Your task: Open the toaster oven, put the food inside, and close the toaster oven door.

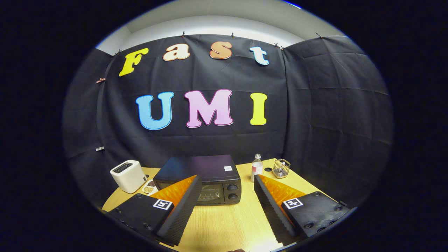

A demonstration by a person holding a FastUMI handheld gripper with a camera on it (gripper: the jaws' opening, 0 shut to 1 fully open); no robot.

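Note:
A black toaster oven stands on the wooden table ahead of my fingers, its glass door shut and two knobs on its right side. My gripper is held above the table with its jaws wide apart and nothing between them. The left finger overlaps the oven's left front; the right finger is off to the oven's right. A small dish of food sits just left of the oven, partly hidden by the left finger.
A white two-slot toaster stands left of the oven. Right of the oven are a clear plastic bottle and a small wire basket. Black cloth walls close in behind and on both sides of the table.

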